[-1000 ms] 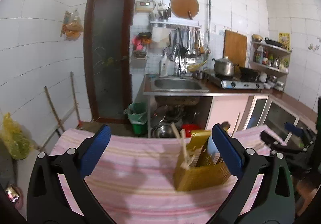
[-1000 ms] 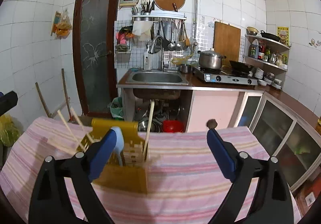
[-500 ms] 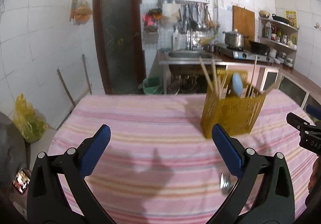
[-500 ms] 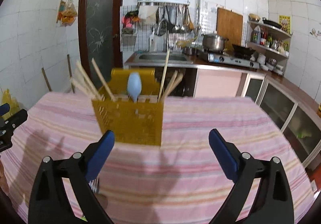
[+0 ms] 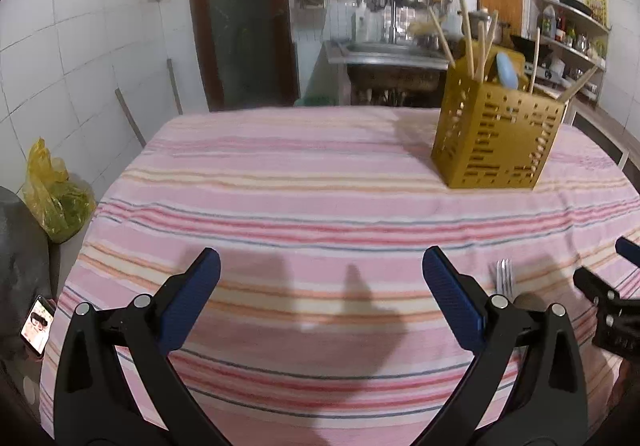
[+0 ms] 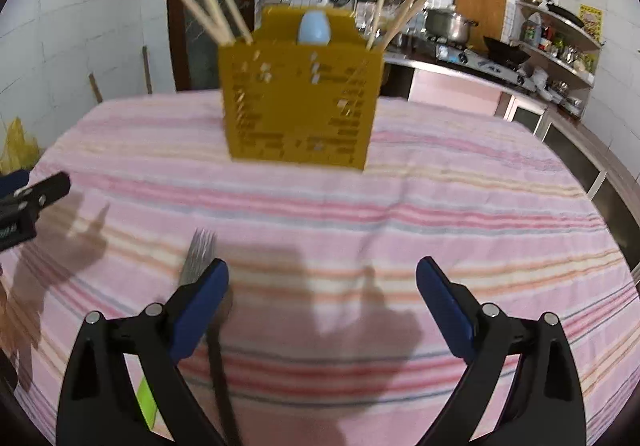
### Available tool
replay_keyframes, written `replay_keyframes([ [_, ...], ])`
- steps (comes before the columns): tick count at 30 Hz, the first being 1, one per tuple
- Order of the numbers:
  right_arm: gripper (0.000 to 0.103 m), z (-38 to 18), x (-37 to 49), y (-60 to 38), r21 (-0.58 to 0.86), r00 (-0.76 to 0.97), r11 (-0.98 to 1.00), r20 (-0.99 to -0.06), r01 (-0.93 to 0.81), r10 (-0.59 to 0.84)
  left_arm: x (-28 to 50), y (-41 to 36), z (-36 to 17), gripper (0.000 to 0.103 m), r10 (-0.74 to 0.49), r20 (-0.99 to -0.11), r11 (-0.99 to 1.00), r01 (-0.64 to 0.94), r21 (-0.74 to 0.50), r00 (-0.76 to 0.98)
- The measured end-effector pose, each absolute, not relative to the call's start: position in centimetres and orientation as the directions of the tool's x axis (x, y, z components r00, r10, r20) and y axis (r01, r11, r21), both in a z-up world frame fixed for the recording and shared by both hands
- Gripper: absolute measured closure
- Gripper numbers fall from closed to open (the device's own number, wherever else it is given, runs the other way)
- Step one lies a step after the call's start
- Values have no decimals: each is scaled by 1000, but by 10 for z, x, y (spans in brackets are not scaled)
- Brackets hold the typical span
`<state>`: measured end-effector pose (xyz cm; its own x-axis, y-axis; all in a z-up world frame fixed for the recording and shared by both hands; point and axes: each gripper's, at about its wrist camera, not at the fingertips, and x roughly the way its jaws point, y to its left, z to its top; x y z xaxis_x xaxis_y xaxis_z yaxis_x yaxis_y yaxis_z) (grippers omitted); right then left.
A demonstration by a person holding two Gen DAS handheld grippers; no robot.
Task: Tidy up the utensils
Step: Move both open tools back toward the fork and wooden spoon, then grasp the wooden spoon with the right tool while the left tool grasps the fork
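Two grippers over a pink striped tablecloth (image 5: 304, 182), both empty. At nine o'clock, left gripper (image 5: 320, 286): blue pads spread wide, nothing between them, only bare cloth ahead. Toward four o'clock in the left wrist view, a fork (image 5: 505, 278), tines pointing away, just beside the right-hand pad. Up at one o'clock, well apart from the pads, a yellow slotted utensil caddy (image 5: 498, 140) standing upright, loaded with wooden chopsticks (image 5: 466, 36) and a pale blue spoon (image 5: 507, 71).

Further right, right gripper (image 6: 322, 286): also spread, also holding nothing. Same fork (image 6: 199, 255) at eight o'clock in the right wrist view, its tines showing just past the left pad, its dark handle running back under that finger and out of sight. Caddy (image 6: 300, 114) at twelve o'clock, blurred, with chopsticks (image 6: 212, 14) fanned out on either side of the spoon (image 6: 314, 28).

Likely next: a pinch on the fork, then a drop into the caddy. Risks, judged from here: fork off to one side of the jaws instead of between them, so a closing pinch apt to nudge it away or bunch the loose cloth; flat metal on soft fabric, hard to get a pad beneath; leaning chopsticks crowding the caddy mouth, apt to snag an incoming fork or tip the light caddy.
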<state>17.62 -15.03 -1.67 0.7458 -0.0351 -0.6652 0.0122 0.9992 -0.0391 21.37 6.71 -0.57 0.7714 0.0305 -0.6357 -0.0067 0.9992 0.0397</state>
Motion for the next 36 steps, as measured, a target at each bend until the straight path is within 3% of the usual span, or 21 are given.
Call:
replay_keyframes([
  [13, 11, -43, 177, -117, -23, 612, 994, -789, -104, 45, 212, 77, -25, 5, 20, -703, 1000, -22, 7, 711],
  [19, 20, -47, 194, -109, -2, 582, 994, -811, -112, 64, 213, 74, -30, 5, 14, -707, 1000, -10, 10, 707],
  [27, 42, -43, 209, -106, 12, 558, 994, -827, -112, 73, 214, 75, -31, 5, 27, -708, 1000, -17, 22, 706],
  [30, 54, -43, 210, -108, 25, 561, 994, -824, -105, 80, 215, 75, -32, 5, 30, -712, 1000, -20, 23, 701],
  [32, 68, -42, 209, -111, 38, 565, 994, -820, -102, 89, 216, 73, -32, 5, 32, -714, 999, -21, 24, 700],
  [36, 67, -41, 209, -120, 82, 567, 991, -814, -101, 125, 216, 66, -31, 5, 42, -711, 999, -13, 47, 702],
])
